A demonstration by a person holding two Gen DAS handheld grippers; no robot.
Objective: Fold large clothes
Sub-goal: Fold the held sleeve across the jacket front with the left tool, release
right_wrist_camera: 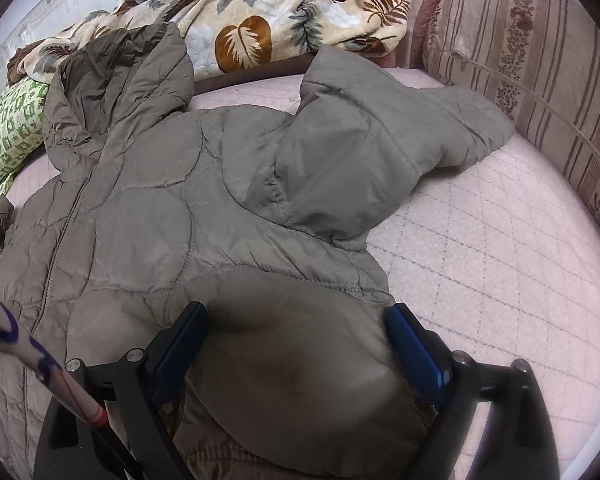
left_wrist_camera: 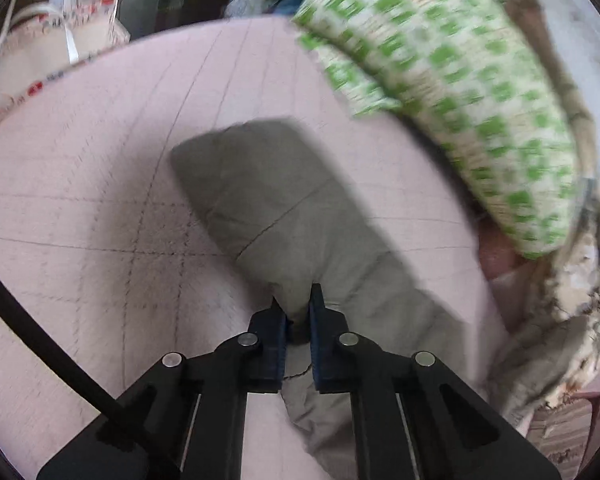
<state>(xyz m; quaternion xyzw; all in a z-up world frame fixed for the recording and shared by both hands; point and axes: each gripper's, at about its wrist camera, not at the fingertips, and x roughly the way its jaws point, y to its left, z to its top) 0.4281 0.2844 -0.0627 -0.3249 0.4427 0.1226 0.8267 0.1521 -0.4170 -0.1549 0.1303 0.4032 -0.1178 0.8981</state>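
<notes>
While no readable label shows anywhere, the left gripper (left_wrist_camera: 298, 304) pinches a sleeve (left_wrist_camera: 284, 216) of the grey puffer jacket (right_wrist_camera: 172, 216), open pink mattress (left_wrist_camera: 80, 208) left of its jaws. Right gripper (right_wrist_camera: 296, 344) stands spread, jacket hem bulging between its pads.

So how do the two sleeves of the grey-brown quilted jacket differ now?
The left claw is shut on the left-hand grey-brown quilted sleeve, stretched straight over the pink quilted bedcover. The right-hand sleeve is bent, humped up, and nothing grips it. Both sleeves are of the same puffy fabric.
</notes>
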